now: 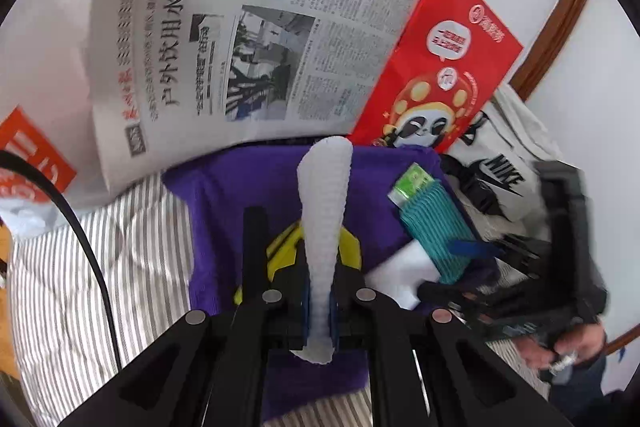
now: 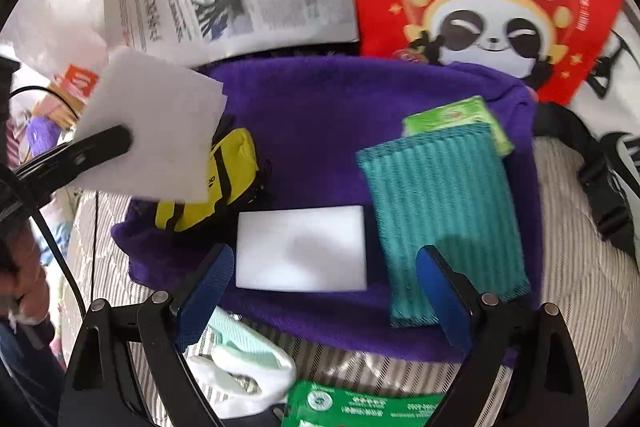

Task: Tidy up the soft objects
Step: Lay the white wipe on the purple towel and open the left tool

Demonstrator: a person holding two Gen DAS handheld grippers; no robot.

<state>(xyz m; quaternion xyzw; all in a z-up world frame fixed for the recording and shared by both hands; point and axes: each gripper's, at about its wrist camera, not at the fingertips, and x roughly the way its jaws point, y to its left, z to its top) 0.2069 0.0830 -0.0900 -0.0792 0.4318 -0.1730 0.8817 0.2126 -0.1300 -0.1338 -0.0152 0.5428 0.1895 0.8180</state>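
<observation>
Left gripper: clamped on a white cloth, pinched edge-on between the blue pads; in the right wrist view the same cloth hangs as a flat sheet above the yellow pouch.

Right gripper: jaws wide apart, nothing between them; the white sponge lies flat just ahead of the blue pads.

Purple towel: spread on the striped bedding; it carries 4 things, namely the pouch, the sponge, the teal cloth and a green packet tucked under the teal cloth's far end.

Off the towel: a white-and-mint sock and a green wipes pack, both on the bedding near the right gripper's base.

Behind: newspaper, red bag, a printed tote.

Task stage, as I read it: the white cloth is being carried; where it is meant to go I cannot tell.

Risk 1: the grip takes only a narrow strip of limp cloth, so a quick swing could let it slip out.

Risk 2: the hanging cloth may brush the pouch and drag it.

Risk 3: both grippers work over 1 small towel; crossing paths could knock the sponge or teal cloth askew.
</observation>
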